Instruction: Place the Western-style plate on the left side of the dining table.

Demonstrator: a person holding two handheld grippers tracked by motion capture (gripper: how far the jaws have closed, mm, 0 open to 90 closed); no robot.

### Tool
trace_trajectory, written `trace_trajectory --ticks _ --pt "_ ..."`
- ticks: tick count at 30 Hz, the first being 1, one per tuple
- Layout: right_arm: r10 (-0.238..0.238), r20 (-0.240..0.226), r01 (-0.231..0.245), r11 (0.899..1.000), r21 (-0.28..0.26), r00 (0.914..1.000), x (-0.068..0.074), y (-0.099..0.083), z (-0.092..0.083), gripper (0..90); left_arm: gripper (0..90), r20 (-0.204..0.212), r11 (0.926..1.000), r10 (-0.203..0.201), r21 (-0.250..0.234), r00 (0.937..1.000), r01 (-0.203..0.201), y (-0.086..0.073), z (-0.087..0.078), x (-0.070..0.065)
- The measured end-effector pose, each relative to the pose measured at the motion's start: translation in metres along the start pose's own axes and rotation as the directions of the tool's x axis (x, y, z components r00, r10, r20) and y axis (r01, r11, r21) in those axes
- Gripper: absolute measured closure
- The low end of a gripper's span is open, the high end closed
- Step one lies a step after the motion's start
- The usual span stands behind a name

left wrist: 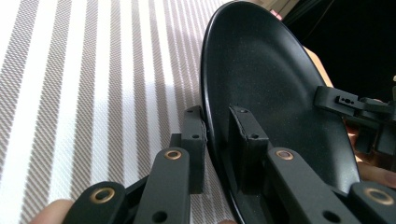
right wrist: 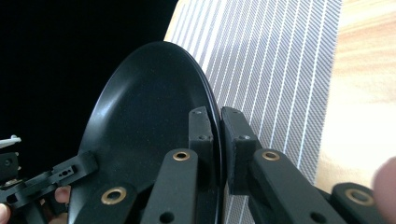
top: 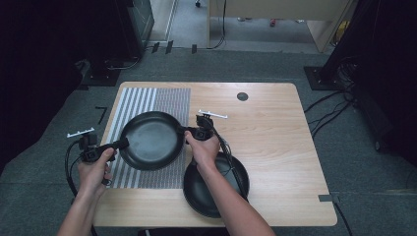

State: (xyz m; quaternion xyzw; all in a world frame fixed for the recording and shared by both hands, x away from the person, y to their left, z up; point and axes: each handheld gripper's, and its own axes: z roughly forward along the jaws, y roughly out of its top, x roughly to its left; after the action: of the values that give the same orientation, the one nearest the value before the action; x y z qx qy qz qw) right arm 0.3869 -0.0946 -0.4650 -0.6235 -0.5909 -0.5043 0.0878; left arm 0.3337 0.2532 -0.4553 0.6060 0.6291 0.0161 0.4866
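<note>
A black plate (top: 151, 140) sits over the striped mat (top: 142, 101) on the left half of the wooden worktop (top: 275, 128), gripped from both sides. The left tongs (top: 123, 143) are clamped on the plate's left rim; in the left gripper view one jaw lies under the rim against the mat side and the other presses on the plate's (left wrist: 275, 93) inner face, so the left tongs (left wrist: 217, 140) pinch the edge between them. The right tongs (top: 186, 132) are clamped on the opposite rim; in the right gripper view the plate's (right wrist: 144, 121) thin edge runs straight between the two pads of the right tongs (right wrist: 217, 135), which close on it. Across the plate, each gripper view shows the other tongs biting the far rim.

The mat (left wrist: 93, 84) shows grey and white stripes beneath the plate, and in the right gripper view the mat (right wrist: 275, 70) ends against bare wood.

A second black plate (top: 216, 184) rests on the worktop near the front edge, just right of the mat and partly under the person's right forearm. A small dark round cap (top: 242, 96) sits in the worktop near the far edge.
</note>
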Motion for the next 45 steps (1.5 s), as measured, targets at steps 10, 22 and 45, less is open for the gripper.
trace_trajectory --ticks 10,22,45 --pt "0.001 0.009 -0.001 1.000 0.002 1.0000 0.000 0.013 0.029 84.2 77.8 -0.029 0.9997 -0.023 0.004 0.9993 0.023 0.018 0.011 0.019" --pt "0.001 0.037 -0.002 1.000 0.022 0.9993 -0.007 0.024 0.052 83.7 77.8 -0.056 0.9977 -0.063 0.021 0.9964 0.064 0.027 0.030 0.033" --pt "-0.015 0.118 0.008 0.998 0.055 0.9929 -0.025 0.022 0.087 81.9 76.8 -0.146 0.9907 -0.104 0.071 0.9838 0.116 0.028 0.060 0.056"
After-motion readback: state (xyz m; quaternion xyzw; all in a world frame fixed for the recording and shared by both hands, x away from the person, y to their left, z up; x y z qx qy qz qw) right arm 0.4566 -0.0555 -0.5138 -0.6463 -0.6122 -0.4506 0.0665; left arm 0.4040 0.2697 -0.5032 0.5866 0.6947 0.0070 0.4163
